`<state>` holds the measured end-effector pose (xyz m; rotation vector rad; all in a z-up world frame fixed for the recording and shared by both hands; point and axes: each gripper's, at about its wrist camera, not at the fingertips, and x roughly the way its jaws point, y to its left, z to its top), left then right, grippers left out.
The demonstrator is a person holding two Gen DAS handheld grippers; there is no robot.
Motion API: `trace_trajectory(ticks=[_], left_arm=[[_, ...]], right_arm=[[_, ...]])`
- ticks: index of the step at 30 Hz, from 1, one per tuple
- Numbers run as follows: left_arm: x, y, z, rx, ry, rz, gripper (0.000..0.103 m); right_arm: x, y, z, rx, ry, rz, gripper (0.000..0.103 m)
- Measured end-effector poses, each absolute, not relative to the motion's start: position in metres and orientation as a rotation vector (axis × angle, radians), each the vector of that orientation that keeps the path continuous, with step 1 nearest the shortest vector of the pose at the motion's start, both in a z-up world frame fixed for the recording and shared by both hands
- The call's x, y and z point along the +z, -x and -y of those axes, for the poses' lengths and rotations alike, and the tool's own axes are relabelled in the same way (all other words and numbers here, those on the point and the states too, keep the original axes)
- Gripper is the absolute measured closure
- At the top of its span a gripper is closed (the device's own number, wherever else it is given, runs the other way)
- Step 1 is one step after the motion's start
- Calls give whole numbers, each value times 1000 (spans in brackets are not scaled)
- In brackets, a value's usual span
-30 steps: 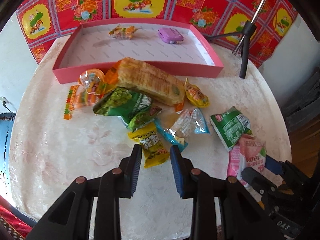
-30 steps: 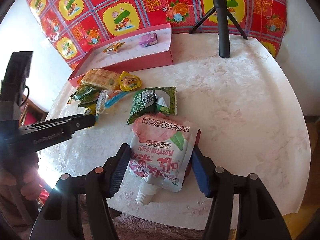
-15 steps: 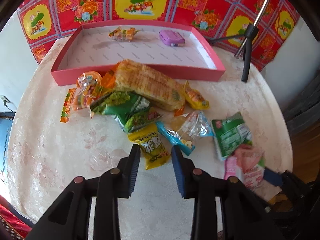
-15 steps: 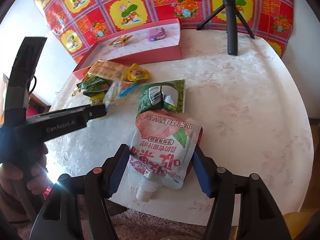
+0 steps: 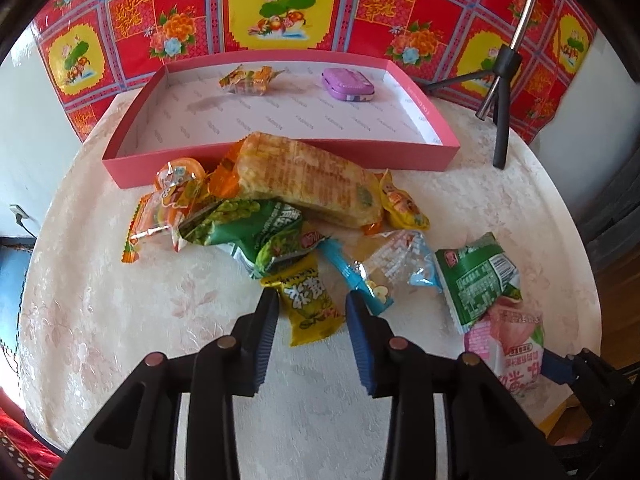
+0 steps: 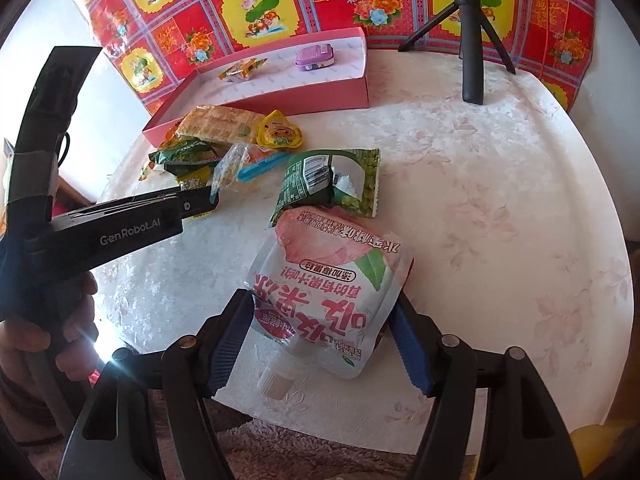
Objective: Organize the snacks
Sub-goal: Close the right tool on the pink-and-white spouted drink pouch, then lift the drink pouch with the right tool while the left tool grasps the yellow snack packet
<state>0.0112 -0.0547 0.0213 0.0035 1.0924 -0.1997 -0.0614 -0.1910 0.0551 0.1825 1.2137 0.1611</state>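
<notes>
A pile of snack packets lies on the round table in front of a pink box. My left gripper points down at a small yellow packet, which lies flat between its jaws. The jaws are opening and the pads do not press on it. My right gripper has a pink spouted drink pouch filling the gap between its pads near the table's front edge, and its jaws are opening too. The pouch's top rests on a green packet.
The box holds an orange candy and a purple tin. A long biscuit pack, a green pea bag and other wrappers crowd the middle. A black tripod stands at the back right. A hand holds the left gripper's handle.
Both grippers' jaws have widened a little. The pouch has spread flatter between the right pads. Neither hand has shifted much.
</notes>
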Motion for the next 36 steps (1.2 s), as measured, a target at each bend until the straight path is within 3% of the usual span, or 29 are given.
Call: trace_trajectory(ticks=[10, 21, 25, 36], left_arm=[[22, -4, 47, -221, -18, -1091, 73], [25, 16, 18, -228, 13, -1093, 74], [29, 18, 13, -233, 27, -1085, 74], [42, 28, 10, -250, 33, -1032, 74]], right_arm=[[55, 61, 192, 155, -189, -1213, 33], [54, 62, 194, 132, -208, -1205, 34], [55, 64, 197, 133, -235, -1193, 50], [74, 72, 187, 176, -226, -1111, 58]])
